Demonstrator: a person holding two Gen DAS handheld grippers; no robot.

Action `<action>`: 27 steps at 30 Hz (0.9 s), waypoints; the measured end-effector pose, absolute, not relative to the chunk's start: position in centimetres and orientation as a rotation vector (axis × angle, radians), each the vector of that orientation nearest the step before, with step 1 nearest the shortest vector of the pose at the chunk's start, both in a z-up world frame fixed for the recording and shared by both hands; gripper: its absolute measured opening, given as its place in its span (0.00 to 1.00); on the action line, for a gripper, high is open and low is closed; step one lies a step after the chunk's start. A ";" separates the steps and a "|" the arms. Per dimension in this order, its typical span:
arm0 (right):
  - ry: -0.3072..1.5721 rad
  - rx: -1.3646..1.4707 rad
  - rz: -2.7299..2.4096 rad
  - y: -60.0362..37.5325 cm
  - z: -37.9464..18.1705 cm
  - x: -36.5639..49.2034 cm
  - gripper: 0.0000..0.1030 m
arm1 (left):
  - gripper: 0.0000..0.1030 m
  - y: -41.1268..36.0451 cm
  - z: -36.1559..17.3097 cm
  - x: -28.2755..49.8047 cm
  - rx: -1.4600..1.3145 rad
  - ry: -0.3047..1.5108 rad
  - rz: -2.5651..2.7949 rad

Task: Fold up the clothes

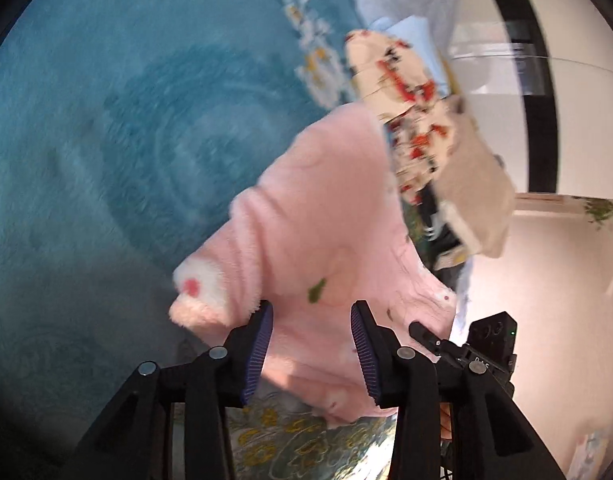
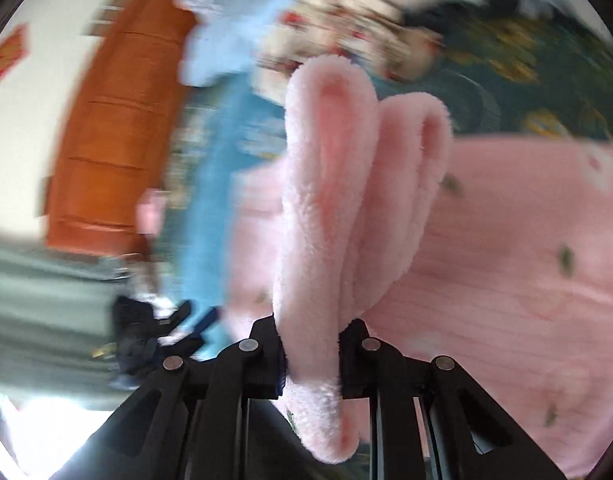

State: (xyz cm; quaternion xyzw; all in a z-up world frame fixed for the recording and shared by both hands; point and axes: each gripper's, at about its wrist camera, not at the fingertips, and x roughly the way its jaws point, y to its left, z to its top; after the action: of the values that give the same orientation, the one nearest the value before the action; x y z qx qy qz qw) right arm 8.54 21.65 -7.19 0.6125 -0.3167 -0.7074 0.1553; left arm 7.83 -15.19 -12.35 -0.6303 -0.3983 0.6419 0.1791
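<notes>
Right gripper (image 2: 310, 356) clamped on a folded edge of the pink fleece garment (image 1: 326, 216). Left gripper (image 1: 311, 344) part open above the garment, gripping nothing. Bare teal blanket (image 1: 126, 120) lies left of the garment.

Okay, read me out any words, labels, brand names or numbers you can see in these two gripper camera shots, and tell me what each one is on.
No text can be read with confidence.
Faint pale marks on the black housing of the right gripper, seen in the left wrist view: too small and blurred.
Red sign on the white wall, right wrist view: blurred, unreadable.
Pink fleece garment: pictures only, no lettering.
</notes>
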 end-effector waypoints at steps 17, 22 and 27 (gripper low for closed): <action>-1.017 1.862 -2.124 24.4 -9.8 8.2 0.28 | 0.37 -16.4 -12.8 8.1 -1.788 -1.173 1.821; -0.902 1.812 -2.229 22.4 -8.0 7.5 0.23 | 0.38 -16.2 -12.0 8.1 -1.753 -1.142 1.844; -0.666 1.518 -2.334 21.1 -3.0 8.3 0.23 | 0.38 -15.9 -12.6 7.9 -1.792 -1.141 1.807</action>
State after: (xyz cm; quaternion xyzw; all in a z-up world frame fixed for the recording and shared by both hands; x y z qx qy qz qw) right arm 8.28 21.09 -2.96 0.5251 -0.2305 -0.8074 0.1388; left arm 7.92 -15.88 -12.58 -0.6327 -0.4026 0.6378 0.1755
